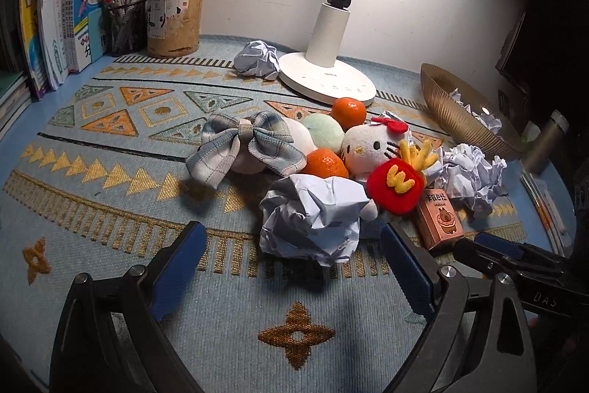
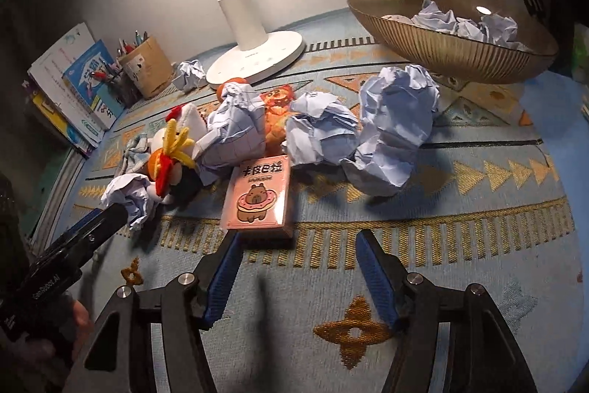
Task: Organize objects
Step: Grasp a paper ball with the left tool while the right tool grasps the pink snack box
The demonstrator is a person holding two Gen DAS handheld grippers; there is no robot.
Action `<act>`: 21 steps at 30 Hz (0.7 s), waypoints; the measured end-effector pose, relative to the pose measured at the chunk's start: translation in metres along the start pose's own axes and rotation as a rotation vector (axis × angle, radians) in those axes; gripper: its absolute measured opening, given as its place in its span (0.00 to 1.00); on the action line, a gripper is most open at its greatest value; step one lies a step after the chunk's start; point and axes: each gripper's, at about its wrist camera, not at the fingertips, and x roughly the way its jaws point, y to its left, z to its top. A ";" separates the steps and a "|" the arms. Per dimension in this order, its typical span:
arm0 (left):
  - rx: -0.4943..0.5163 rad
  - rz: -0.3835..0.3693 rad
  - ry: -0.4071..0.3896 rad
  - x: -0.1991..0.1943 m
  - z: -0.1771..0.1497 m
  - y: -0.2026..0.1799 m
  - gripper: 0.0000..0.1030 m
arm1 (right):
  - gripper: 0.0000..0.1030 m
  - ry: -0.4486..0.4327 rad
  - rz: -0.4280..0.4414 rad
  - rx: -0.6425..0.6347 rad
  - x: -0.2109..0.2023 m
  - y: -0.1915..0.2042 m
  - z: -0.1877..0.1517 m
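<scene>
A pile lies on the patterned mat point(image 1: 110, 209): a crumpled paper ball point(image 1: 313, 216), a plaid bow point(image 1: 243, 142), two oranges point(image 1: 348, 111), a Hello Kitty plush point(image 1: 371, 146), a red fries plush point(image 1: 397, 183) and a pink capybara card box point(image 1: 438, 220). My left gripper point(image 1: 294, 260) is open, with the near paper ball just ahead between its fingers. My right gripper point(image 2: 298, 256) is open and empty just short of the pink box point(image 2: 257, 197). Larger paper balls point(image 2: 394, 127) lie beyond it. A gold bowl point(image 2: 452, 50) holds several paper balls.
A white desk lamp point(image 1: 327, 76) stands at the back centre, with another paper ball point(image 1: 257, 58) beside it. Pen holders point(image 1: 175, 19) and books point(image 1: 59, 24) stand at the back left. The right gripper's finger shows in the left wrist view point(image 1: 497, 245).
</scene>
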 end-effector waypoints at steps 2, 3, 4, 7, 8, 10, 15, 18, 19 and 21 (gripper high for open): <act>-0.003 -0.011 0.003 0.000 -0.001 0.001 0.90 | 0.66 0.018 -0.007 -0.032 0.008 0.012 -0.001; -0.013 -0.016 0.003 -0.001 0.000 0.003 0.90 | 0.66 0.026 -0.011 -0.038 0.014 0.016 0.000; -0.030 -0.028 0.007 0.000 0.001 0.007 0.90 | 0.66 0.030 -0.011 -0.043 0.018 0.018 0.001; -0.103 -0.099 0.026 0.007 0.007 0.018 0.90 | 0.70 0.032 -0.033 -0.067 0.028 0.026 0.009; -0.122 -0.116 0.032 0.010 0.009 0.020 0.86 | 0.70 0.035 -0.031 -0.071 0.031 0.029 0.012; -0.138 -0.138 0.047 0.016 0.012 0.021 0.74 | 0.70 0.035 -0.058 -0.086 0.037 0.034 0.016; -0.142 -0.151 0.045 0.017 0.009 0.018 0.50 | 0.41 0.020 -0.110 -0.128 0.037 0.036 0.015; -0.134 -0.158 0.025 0.006 0.004 0.017 0.49 | 0.40 0.019 -0.061 -0.120 0.030 0.029 0.011; -0.132 -0.163 0.019 0.001 0.002 0.018 0.48 | 0.40 0.019 -0.037 -0.122 0.026 0.028 0.009; -0.131 -0.181 -0.005 -0.014 -0.004 0.017 0.49 | 0.39 0.004 0.007 -0.131 0.013 0.025 0.002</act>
